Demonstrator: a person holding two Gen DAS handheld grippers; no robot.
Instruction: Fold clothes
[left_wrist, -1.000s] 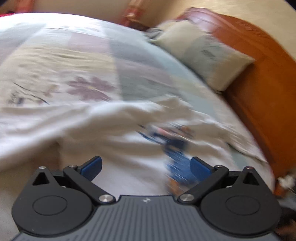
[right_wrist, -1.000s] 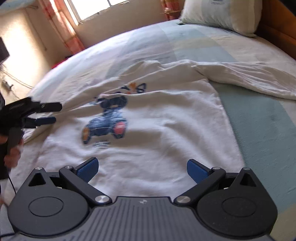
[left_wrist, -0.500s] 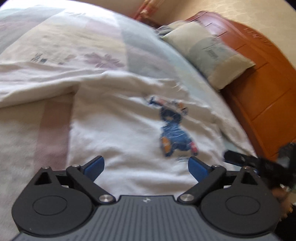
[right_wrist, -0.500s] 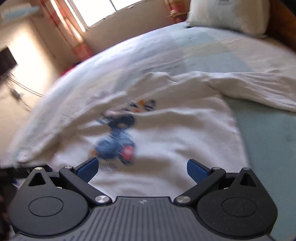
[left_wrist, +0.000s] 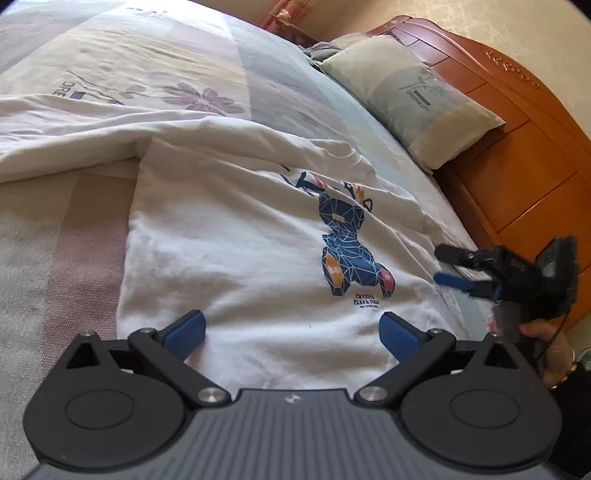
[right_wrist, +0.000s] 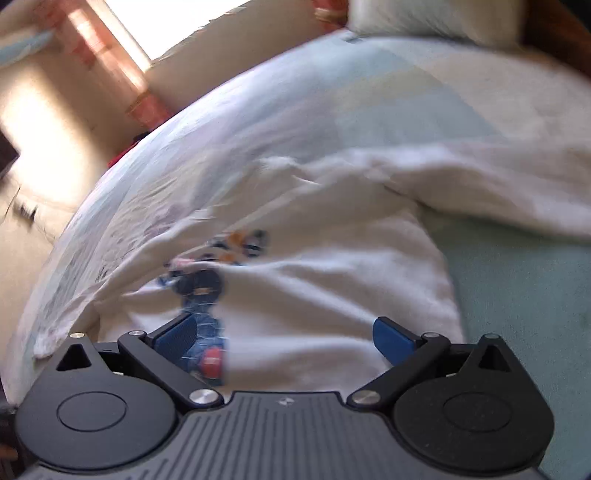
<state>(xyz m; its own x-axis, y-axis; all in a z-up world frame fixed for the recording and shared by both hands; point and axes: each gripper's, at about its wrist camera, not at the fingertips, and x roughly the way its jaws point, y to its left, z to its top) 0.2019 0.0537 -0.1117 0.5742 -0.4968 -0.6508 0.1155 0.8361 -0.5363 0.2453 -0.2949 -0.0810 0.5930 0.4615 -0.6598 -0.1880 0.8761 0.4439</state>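
Looking down both wrist cams, we've got a white T-shirt (left_wrist: 236, 236) w/ a blue bear print (left_wrist: 349, 254) spread face-up on the bed (left_wrist: 66, 258), hem toward us, neck toward the far side. The left gripper (left_wrist: 291, 328) hangs just above the hem, jaws spread wide, nothing between them. The right gripper (right_wrist: 282, 338) is likewise released and empty, over the shirt's lower part.

Handling, as we judge it: thin cotton, light, floppy, no stiffness at all, so it'll drape and bunch wherever we lift it. Not fragile, not slippery, but it may drag on the quilt. Best hold is prob. a pinch on a doubled edge: hem corners or the shoulder seams, one gripper per side, so the fabric stays taut between us. Pinching mid-panel would only raise a tent.

Views differ a lot. The left cam is sharp: it shows the print's lettering, the pillow (left_wrist: 410, 96), the wooden headboard (left_wrist: 524, 155), and the right gripper from outside, held in a hand (left_wrist: 546, 343) at the shirt's edge. The right cam is motion-blurred; it alone shows the window side w/ curtains (right_wrist: 122, 66), and a sleeve (right_wrist: 498, 188) trailing off across the pale blue sheet (right_wrist: 524, 302)
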